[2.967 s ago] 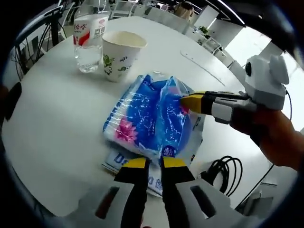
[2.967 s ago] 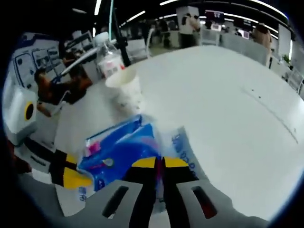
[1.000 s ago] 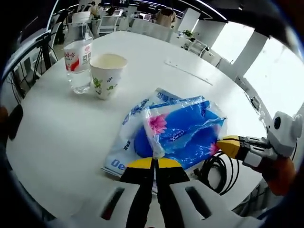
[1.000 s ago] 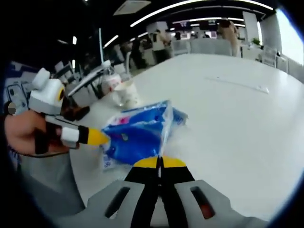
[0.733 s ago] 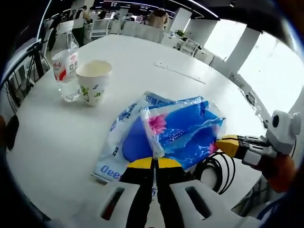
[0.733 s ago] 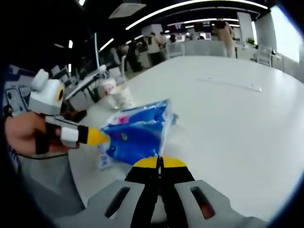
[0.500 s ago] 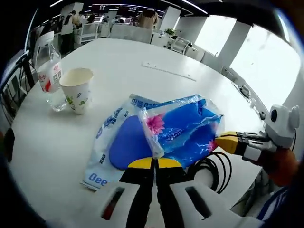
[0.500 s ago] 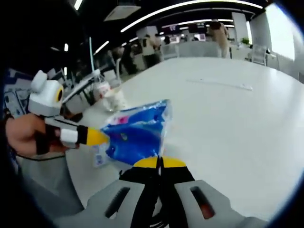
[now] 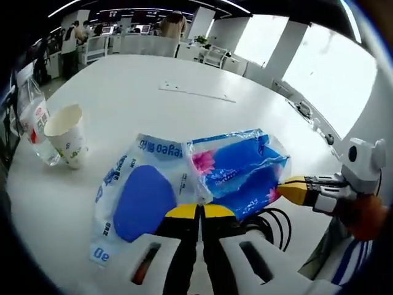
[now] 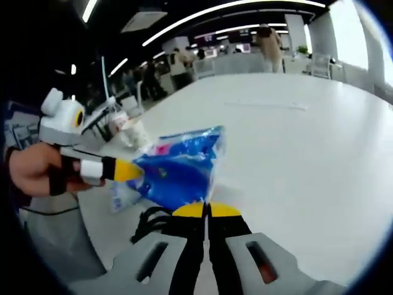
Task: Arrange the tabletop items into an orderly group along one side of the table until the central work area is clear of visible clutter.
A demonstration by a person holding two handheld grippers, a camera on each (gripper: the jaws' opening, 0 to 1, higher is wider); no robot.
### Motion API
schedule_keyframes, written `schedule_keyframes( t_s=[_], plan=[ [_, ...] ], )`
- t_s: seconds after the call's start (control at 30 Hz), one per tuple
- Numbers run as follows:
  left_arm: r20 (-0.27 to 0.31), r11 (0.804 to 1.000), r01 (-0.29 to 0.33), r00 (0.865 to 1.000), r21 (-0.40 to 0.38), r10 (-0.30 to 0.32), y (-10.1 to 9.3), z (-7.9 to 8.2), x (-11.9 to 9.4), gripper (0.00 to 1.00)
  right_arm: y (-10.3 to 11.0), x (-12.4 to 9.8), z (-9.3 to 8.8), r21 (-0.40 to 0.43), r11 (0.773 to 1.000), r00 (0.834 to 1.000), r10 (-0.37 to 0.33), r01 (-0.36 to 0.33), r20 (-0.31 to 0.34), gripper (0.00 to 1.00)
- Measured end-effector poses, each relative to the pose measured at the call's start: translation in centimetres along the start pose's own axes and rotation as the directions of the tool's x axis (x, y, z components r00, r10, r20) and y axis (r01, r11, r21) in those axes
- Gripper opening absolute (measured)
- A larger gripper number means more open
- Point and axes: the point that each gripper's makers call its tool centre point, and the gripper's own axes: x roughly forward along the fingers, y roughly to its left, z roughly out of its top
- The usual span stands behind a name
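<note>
We count one blue tissue pack [image 9: 236,169], one flat plastic bag [image 9: 135,196], one paper cup [image 9: 67,135] and one water bottle [image 9: 34,126] on or over the white bench [image 9: 153,110]. The pack is soft, wrapped in clear crinkled film, blue with a pink flower print near one corner. In the left gripper view it is held up off the bench between the two tools: the left gripper [image 9: 199,212] has its yellow-tipped jaws closed on the near edge of the film, and the right gripper [image 9: 288,189] comes in from the right with its jaws pinched on the opposite corner. In the right gripper view, the right gripper [image 10: 207,212] has its jaws together on the pack's [image 10: 178,166] lower corner, and the left gripper [image 10: 132,171] grips the far end, a hand [image 10: 34,169] behind it. The bag lies flat on the bench under and left of the pack, white with a blue oval and blue lettering. The cup and bottle stand touching at the far left edge. A black cable [image 9: 276,224] coils below the pack.
</note>
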Motion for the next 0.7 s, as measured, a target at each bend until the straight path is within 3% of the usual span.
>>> schedule_keyframes(
  t_s=[0.43, 0.7],
  plan=[
    [-0.014, 0.998, 0.054, 0.998, 0.041, -0.053, -1.9, 1.0, 2.3, 0.0, -2.4, -0.5, -0.9, 0.043, 0.998, 0.999, -0.048, 0.048, -0.009, 0.0],
    [-0.02, 0.997, 0.076, 0.997, 0.034, -0.076, -2.4, 2.0, 4.2, 0.0, -4.3, 0.0, -0.5, 0.06, 0.995, 0.997, -0.079, 0.079, -0.014, 0.0]
  ],
)
